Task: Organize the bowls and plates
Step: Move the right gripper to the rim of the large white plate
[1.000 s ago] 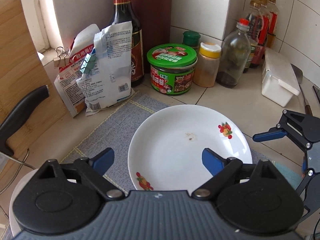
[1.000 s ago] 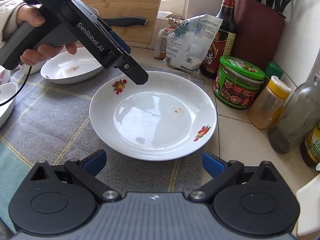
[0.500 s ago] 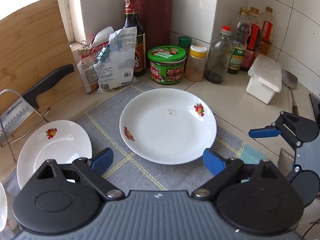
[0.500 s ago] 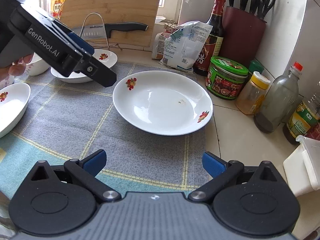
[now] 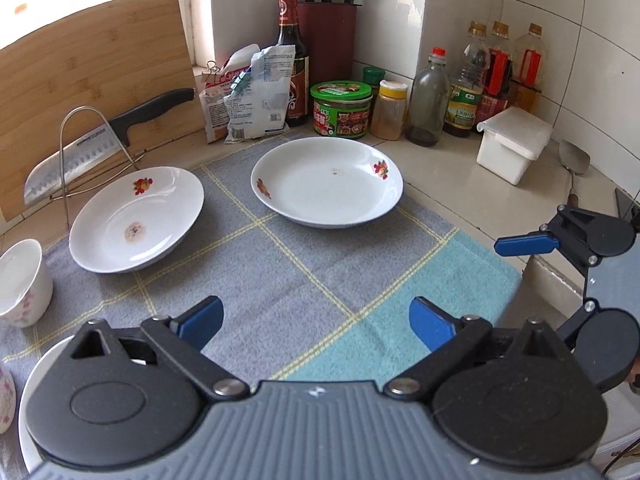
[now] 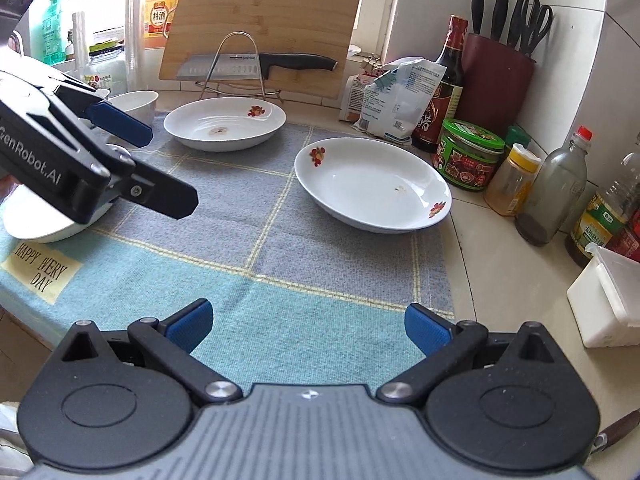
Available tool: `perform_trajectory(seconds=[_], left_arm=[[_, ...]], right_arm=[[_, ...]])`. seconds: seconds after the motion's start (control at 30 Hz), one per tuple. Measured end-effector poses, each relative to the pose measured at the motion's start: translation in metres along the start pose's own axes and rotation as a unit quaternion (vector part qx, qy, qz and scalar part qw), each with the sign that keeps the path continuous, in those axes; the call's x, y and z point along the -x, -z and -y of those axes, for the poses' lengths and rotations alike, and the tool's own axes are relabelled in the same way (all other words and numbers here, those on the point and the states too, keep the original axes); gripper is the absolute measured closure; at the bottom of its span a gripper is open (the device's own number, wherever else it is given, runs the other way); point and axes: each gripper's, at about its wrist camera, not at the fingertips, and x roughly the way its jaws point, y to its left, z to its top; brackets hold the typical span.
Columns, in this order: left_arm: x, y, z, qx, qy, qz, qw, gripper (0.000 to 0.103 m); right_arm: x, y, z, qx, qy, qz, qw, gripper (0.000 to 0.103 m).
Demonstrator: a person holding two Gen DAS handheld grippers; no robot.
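Left wrist view: left gripper [image 5: 316,322] and right gripper [image 6: 306,326] backing off flowered plate [image 5: 326,182], now resting at 12 o'clock on mat [image 5: 320,272]; jaws wide, empty. Second plate [image 5: 138,218] waiting at 10 o'clock, likely next.

Right gripper [image 6: 306,322] gapes over cloth [image 6: 280,272]; two plates [image 6: 372,184] beyond.

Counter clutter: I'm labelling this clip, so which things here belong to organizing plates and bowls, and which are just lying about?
Belongs to the job:
right plate
stained plate
small bowl
near-left dish
left gripper, open
right gripper, open

Just lying about:
knife
cutting board
green-lidded jar
soy sauce bottle
white box
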Motion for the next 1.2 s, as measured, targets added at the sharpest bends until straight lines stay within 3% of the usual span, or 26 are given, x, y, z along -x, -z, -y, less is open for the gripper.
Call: perform_trajectory(seconds=[0.13, 0.33, 0.57, 0.77, 1.0, 1.2], left_arm=[[0.019, 0.025, 0.002, 0.007, -0.004, 0.008, 0.9999, 0.004], [0.039, 0.057, -0.008, 0.068, -0.013, -0.039, 0.9969, 0.004], [0.068, 0.098, -0.035, 0.109, -0.074, -0.032, 0.9907, 0.004], [0.082, 0.132, -0.073, 0.170, -0.106, -0.045, 0.9787, 0.004], [0.082, 0.157, -0.106, 0.194, -0.130, -0.052, 0.9709, 0.004], [0.074, 0.165, -0.121, 0.167, -0.124, -0.059, 0.9763, 0.004]], right_arm=[[0.007, 0.005, -0.010, 0.009, -0.013, 0.002, 1.000, 0.000], [0.010, 0.005, -0.026, 0.016, -0.039, 0.007, 0.999, 0.000], [-0.001, -0.002, -0.050, 0.034, -0.081, 0.003, 0.996, 0.000], [-0.015, -0.019, -0.076, 0.061, -0.111, 0.006, 0.992, 0.000], [-0.026, -0.038, -0.102, 0.076, -0.131, 0.005, 0.988, 0.000], [-0.039, -0.049, -0.115, 0.073, -0.149, -0.010, 0.986, 0.000]])
